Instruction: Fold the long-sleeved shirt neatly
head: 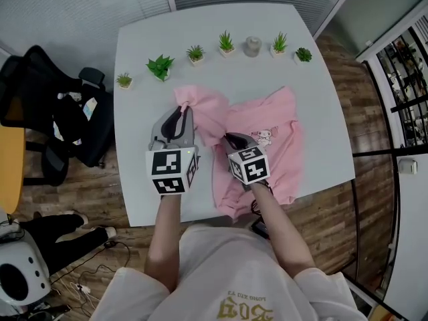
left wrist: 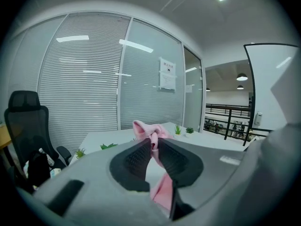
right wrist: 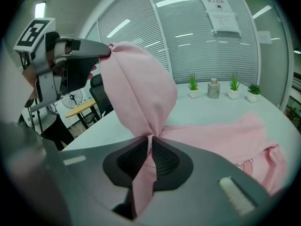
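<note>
The long-sleeved shirt (head: 267,136), pink, lies print-up on the right half of the white table (head: 200,32). Its body runs lengthwise from the near edge toward the row of small potted plants (head: 227,43). One sleeve slants up and away to the left, stretched between my two claws. My right gripper (head: 229,138) is pinched shut on the sleeve close to the body, and my left gripper (head: 183,108) is clamped on the bunched cuff end, held above the tabletop.

Nothing readable so far: the notice (left wrist: 167,73) on the glass wall carries print too small to make out, and the gold lettering (head: 242,307) on the person's top (head: 227,259) is upside down and blurred.
</note>
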Demonstrator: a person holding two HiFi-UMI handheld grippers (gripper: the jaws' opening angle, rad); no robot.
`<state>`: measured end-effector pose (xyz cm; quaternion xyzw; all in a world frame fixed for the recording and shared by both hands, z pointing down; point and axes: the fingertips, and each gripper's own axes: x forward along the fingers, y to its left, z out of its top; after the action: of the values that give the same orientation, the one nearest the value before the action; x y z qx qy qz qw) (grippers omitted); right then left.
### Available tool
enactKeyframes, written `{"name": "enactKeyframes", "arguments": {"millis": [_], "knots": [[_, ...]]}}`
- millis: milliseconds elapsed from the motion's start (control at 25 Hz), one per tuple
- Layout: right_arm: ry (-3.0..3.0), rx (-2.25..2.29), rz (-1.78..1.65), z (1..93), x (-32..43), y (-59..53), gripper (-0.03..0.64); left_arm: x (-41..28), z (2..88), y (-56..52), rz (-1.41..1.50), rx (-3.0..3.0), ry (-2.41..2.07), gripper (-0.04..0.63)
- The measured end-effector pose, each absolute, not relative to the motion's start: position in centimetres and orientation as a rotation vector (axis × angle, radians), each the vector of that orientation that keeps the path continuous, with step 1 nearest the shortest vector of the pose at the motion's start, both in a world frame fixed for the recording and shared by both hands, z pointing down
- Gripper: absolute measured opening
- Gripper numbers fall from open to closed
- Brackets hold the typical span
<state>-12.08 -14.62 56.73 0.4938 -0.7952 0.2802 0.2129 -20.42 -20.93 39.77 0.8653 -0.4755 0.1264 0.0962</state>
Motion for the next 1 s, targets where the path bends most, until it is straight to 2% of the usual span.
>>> {"name": "enactKeyframes", "arguments": {"millis": [680,1000], "knots": [[-2.221,1.459,0.906,57.8,-7.0,-13.5,0.044,-11.1,40.9,-20.6,0.518,2.676,-1.273,0.049],[-2.203,1.492,0.836,56.9,-2.7,-13.7,0.048,-6.9,42.3,-20.8,0.57,2.671,-1.225,0.049]]}}
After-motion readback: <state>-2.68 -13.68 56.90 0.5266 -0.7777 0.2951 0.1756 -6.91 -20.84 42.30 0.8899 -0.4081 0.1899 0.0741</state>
